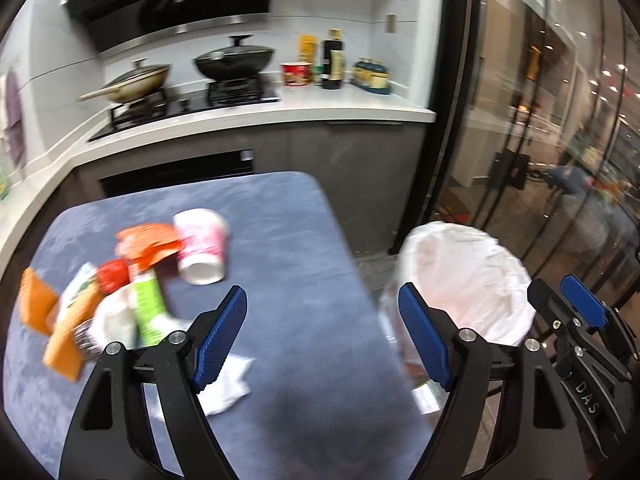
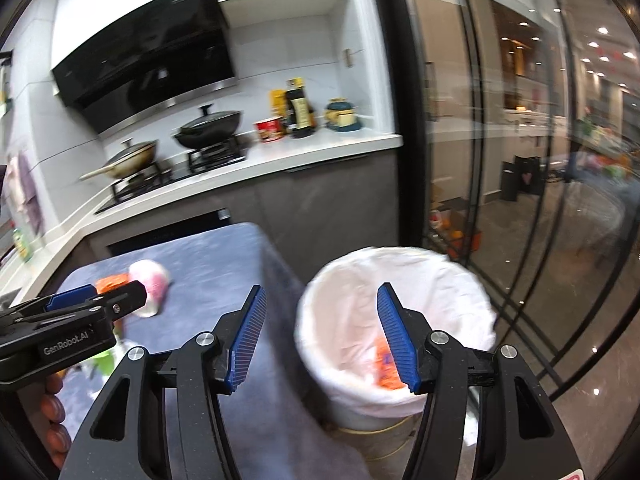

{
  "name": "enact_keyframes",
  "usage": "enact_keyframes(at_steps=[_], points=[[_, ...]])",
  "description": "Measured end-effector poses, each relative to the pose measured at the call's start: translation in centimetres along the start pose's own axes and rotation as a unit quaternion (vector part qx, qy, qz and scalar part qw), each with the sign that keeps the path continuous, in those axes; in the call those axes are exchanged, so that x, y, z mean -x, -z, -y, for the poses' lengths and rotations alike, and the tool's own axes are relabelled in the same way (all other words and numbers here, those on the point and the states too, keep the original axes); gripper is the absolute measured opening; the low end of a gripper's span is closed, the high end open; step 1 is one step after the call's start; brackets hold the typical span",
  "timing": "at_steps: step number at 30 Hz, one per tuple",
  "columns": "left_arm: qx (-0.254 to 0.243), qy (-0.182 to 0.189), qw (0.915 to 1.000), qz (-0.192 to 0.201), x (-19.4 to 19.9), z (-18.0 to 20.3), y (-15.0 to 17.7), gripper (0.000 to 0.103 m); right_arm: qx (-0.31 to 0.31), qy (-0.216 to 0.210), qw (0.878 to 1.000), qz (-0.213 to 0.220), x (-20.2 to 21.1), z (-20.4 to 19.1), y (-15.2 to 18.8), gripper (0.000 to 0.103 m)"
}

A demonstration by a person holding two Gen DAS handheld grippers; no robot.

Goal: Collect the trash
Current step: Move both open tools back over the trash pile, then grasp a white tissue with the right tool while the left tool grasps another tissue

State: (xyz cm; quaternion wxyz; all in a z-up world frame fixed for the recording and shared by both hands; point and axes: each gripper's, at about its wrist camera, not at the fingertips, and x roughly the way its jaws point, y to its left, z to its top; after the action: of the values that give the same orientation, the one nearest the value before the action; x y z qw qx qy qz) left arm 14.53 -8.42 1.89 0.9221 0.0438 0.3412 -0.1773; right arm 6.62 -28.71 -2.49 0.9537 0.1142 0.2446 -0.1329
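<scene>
A pile of trash lies on the blue table (image 1: pixel 304 240): a pink and white cup (image 1: pixel 202 246) on its side, orange wrappers (image 1: pixel 146 242), a green packet (image 1: pixel 148 308) and a crumpled white tissue (image 1: pixel 224 384). My left gripper (image 1: pixel 322 316) is open and empty above the table's right edge. A bin lined with a white bag (image 1: pixel 468 280) stands right of the table. My right gripper (image 2: pixel 320 312) is open and empty over the bin (image 2: pixel 396 320). An orange wrapper (image 2: pixel 386 368) lies inside the bin.
A kitchen counter (image 1: pixel 280 112) with a stove, two pans, bottles and a red cup runs behind the table. Glass sliding doors (image 2: pixel 520 160) stand to the right of the bin. My right gripper shows at the right edge of the left wrist view (image 1: pixel 580 308).
</scene>
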Motion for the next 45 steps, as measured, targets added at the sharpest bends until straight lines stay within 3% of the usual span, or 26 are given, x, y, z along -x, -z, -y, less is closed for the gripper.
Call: enact_keyframes(at_steps=[12, 18, 27, 36, 38, 40, 42, 44, 45], points=[[0.068, -0.066, 0.9953, -0.018, 3.1, -11.1, 4.3, 0.074, 0.041, -0.068, 0.995, -0.054, 0.1, -9.2, 4.1, 0.057], [0.079, -0.102, 0.9911, -0.034, 3.6, -15.5, 6.7, 0.074, 0.063, -0.091, 0.990, -0.091, -1.3, -13.6, 6.7, 0.057], [0.096, -0.112, 0.9876, -0.052, 3.6, -20.0, 9.0, 0.074, 0.090, -0.110, 0.980, -0.138, -4.3, -19.5, 9.9, 0.057], [0.101, -0.104, 0.9872, -0.065, 2.3, -21.8, 9.4, 0.074, 0.101, -0.101, 0.975, -0.172, -7.6, -21.8, 11.8, 0.057], [0.103, -0.102, 0.9873, -0.067, 1.9, -21.9, 9.2, 0.074, 0.102, -0.098, 0.974, -0.174, -8.0, -21.9, 11.9, 0.052], [0.104, -0.100, 0.9872, -0.069, 1.3, -21.9, 9.0, 0.074, 0.100, -0.102, 0.974, -0.175, -8.3, -22.0, 12.0, 0.041], [0.104, -0.097, 0.9874, -0.069, 0.8, -21.8, 8.8, 0.074, 0.099, -0.108, 0.973, -0.179, -8.4, -22.0, 12.0, 0.022], [0.104, -0.093, 0.9877, -0.070, 0.1, -21.7, 8.5, 0.074, 0.102, -0.111, 0.972, -0.180, -8.4, -22.0, 12.0, 0.010], [0.103, -0.092, 0.9879, -0.070, -0.2, -21.6, 8.4, 0.074, 0.104, -0.112, 0.972, -0.178, -8.2, -22.0, 11.9, 0.009]])
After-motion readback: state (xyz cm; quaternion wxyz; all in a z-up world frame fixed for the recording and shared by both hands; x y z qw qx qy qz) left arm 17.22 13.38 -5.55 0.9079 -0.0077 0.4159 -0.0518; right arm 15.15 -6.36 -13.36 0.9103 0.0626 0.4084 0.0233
